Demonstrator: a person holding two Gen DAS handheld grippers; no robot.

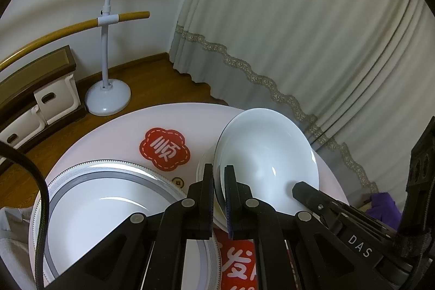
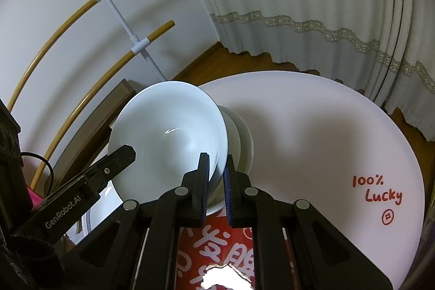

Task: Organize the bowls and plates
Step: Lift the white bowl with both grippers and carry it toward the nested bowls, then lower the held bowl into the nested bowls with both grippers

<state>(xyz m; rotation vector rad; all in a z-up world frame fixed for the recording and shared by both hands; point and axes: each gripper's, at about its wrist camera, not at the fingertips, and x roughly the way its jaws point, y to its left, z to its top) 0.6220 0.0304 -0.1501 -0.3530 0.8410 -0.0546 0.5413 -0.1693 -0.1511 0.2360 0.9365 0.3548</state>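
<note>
"100% Lucky" [image 2: 380, 192] is written on the tabletop [image 2: 312, 127]. A tilted white bowl [image 1: 266, 154] is pinched at its rim by the left claw [image 1: 218, 197] and right claw [image 2: 216, 186].

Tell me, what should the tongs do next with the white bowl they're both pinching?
Probably lower it gently. Both the left tongs and the right tongs pinch the rim of the tilted white bowl, and another white bowl sits right under it on the round table, so nesting them looks like the likely next step.
</note>
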